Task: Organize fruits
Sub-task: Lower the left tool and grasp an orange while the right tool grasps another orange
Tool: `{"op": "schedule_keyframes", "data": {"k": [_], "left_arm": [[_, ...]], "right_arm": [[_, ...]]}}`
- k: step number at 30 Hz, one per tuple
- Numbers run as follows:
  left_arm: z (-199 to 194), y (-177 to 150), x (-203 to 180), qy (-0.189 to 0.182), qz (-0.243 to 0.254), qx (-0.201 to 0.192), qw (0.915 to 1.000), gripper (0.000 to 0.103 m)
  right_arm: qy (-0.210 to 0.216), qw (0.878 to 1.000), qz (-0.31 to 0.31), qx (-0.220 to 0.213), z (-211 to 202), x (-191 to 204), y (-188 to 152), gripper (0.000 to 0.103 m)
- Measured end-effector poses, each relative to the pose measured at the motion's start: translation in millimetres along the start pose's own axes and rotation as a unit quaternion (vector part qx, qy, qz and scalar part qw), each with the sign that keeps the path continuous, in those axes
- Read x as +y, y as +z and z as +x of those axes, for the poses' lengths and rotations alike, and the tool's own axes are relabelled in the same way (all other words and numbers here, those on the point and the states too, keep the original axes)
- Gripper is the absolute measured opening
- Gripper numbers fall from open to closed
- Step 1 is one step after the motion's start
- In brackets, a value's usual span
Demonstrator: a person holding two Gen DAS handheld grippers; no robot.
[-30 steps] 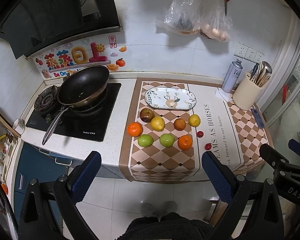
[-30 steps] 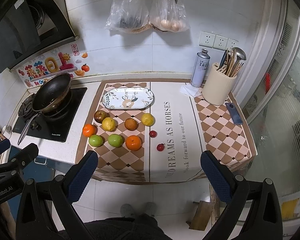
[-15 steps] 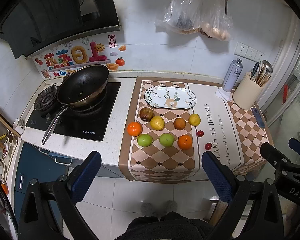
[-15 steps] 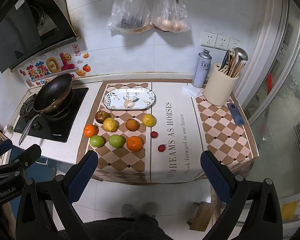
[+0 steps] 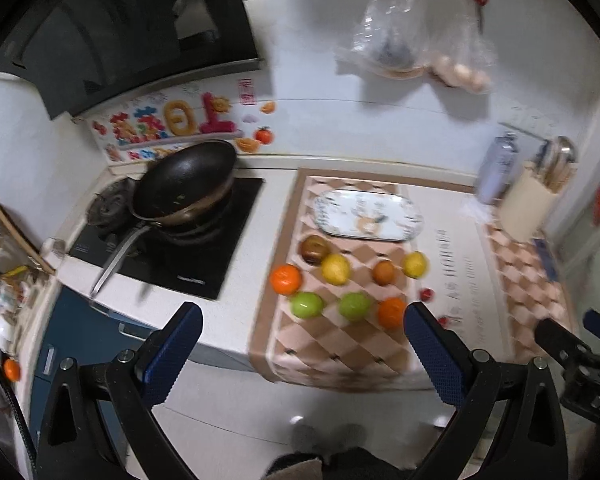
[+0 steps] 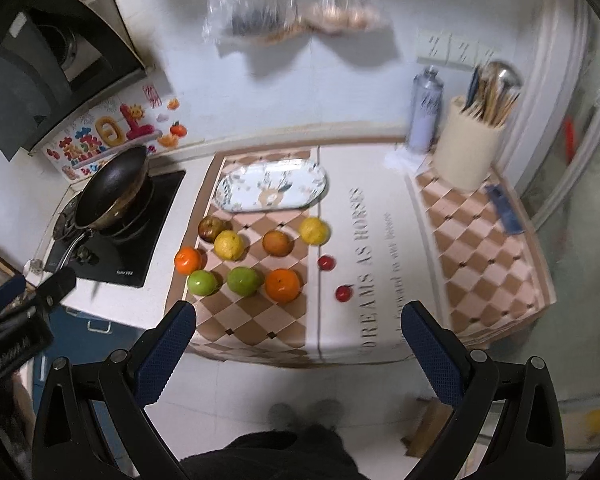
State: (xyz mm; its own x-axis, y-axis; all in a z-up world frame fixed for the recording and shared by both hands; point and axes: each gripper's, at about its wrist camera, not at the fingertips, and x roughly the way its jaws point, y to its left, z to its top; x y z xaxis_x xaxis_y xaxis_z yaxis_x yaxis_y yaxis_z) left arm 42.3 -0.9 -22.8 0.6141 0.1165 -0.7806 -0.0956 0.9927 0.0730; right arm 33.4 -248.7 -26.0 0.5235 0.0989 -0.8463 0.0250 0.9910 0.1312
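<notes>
Both the left gripper [image 5: 302, 354] and right gripper [image 6: 298, 350] hung spread and empty; the round oranges [image 6: 283, 285] at 12 o'clock could roll off the mat [image 6: 256, 320] if nudged.

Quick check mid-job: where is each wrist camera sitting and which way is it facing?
Left wrist: on the left gripper, held off the counter's front edge, looking down and forward at the wok, plate and fruit; its open blue-padded fingers, the right gripper and the person's feet show.
Right wrist: on the right gripper, further right, facing the plate, fruit and utensil holder; its open fingers and the left gripper show.
Shared: wok, plate, fruit, each other's gripper.
</notes>
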Motion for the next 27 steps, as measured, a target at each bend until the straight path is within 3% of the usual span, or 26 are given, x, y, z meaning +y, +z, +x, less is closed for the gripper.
{"op": "schedule_keyframes", "data": {"k": [4, 10, 16, 22, 27], "left_arm": [[49, 3, 4, 0.062, -0.002, 0.013, 0.9980, 0.103], [123, 1, 28, 0.086, -0.026, 0.084, 0.9924, 0.103], [220, 11, 46, 0.057, -0.033, 0.180, 0.9815, 0.103], [323, 19, 59, -0.011, -0.058, 0.292, 0.9546, 0.100], [380, 16, 52, -0.033, -0.041, 0.344, 0.9374, 0.100]], "right_arm": [[0.029, 0.998, -0.005, 0.052, 62, -4, 6, 0.103], [0.044, 0.990, 0.006, 0.132, 167, -1, 10, 0.103], [0.048, 0.978, 0.052, 0.194, 260, -3, 12, 0.102], [0.038, 0.962, 0.109, 0.247, 325, -3, 10, 0.101], [0.024, 0.947, 0.146, 0.284, 360, -5, 3, 0.101]]}}
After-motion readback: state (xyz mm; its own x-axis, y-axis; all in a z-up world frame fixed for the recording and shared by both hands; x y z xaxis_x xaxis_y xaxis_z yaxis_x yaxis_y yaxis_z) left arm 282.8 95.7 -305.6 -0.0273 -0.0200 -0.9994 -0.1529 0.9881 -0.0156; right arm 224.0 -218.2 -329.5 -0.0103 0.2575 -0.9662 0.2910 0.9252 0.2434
